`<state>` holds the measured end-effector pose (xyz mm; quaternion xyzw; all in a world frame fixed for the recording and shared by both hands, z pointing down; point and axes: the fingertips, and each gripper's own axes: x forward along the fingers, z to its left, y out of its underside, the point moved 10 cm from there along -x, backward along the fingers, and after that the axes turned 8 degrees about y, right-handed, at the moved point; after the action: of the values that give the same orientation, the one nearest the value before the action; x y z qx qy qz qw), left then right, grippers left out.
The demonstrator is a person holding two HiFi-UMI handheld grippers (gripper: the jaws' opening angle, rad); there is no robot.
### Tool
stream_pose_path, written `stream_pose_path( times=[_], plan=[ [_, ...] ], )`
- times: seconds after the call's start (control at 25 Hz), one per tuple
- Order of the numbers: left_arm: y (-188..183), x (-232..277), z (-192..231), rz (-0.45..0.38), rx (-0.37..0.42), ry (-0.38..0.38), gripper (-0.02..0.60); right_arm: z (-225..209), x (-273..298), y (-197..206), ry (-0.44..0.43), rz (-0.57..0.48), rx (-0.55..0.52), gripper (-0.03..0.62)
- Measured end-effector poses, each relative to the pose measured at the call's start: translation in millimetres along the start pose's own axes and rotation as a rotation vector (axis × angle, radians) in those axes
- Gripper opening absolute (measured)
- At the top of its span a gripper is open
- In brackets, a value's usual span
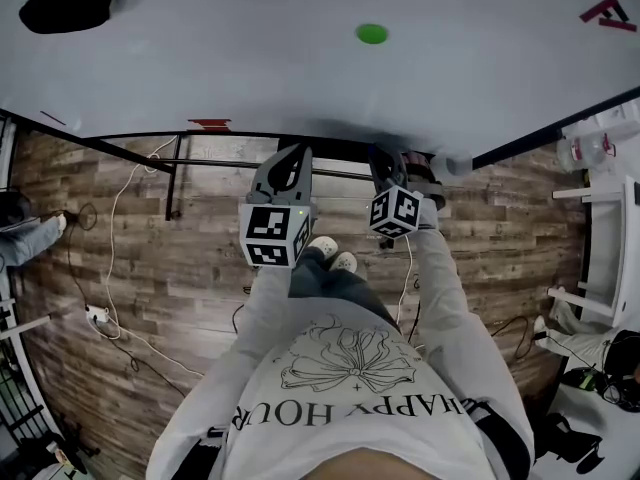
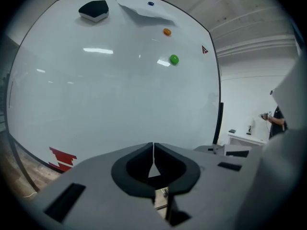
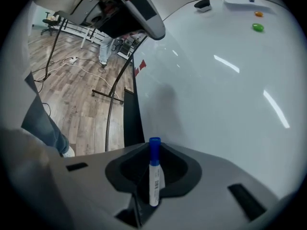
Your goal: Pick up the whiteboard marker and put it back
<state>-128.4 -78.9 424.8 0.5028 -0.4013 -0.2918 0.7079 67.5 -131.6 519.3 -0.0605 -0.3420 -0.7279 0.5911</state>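
A whiteboard marker (image 3: 154, 178) with a white body and a blue cap stands between the jaws of my right gripper (image 3: 153, 152), which is shut on it, cap pointing forward. In the head view the right gripper (image 1: 388, 163) is close to the lower edge of the big whiteboard (image 1: 300, 58). My left gripper (image 1: 296, 158) is beside it on the left, also at the board's lower edge. The left gripper (image 2: 153, 153) has its jaws shut together with nothing between them. I cannot make out the marker in the head view.
On the whiteboard (image 2: 110, 90) are a black eraser (image 2: 93, 9), a sheet of paper (image 2: 144, 6), an orange magnet (image 2: 167, 31) and a green magnet (image 2: 173, 59). Below lies a wooden floor (image 1: 150, 288) with cables and the board's black frame (image 1: 172, 183). White furniture (image 1: 600, 218) stands at the right.
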Motion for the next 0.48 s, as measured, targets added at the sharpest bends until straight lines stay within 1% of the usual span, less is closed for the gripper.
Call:
stream_pose_path(
  times=[0.28, 0.48],
  plan=[
    [3, 0, 3, 0.007, -0.004, -0.015, 0.009, 15, 14, 1, -0.050, -0.005, -0.102, 0.060],
    [4, -4, 8, 0.009, -0.006, -0.034, 0.009, 21, 22, 2, -0.063, -0.012, -0.124, 0.060]
  ],
)
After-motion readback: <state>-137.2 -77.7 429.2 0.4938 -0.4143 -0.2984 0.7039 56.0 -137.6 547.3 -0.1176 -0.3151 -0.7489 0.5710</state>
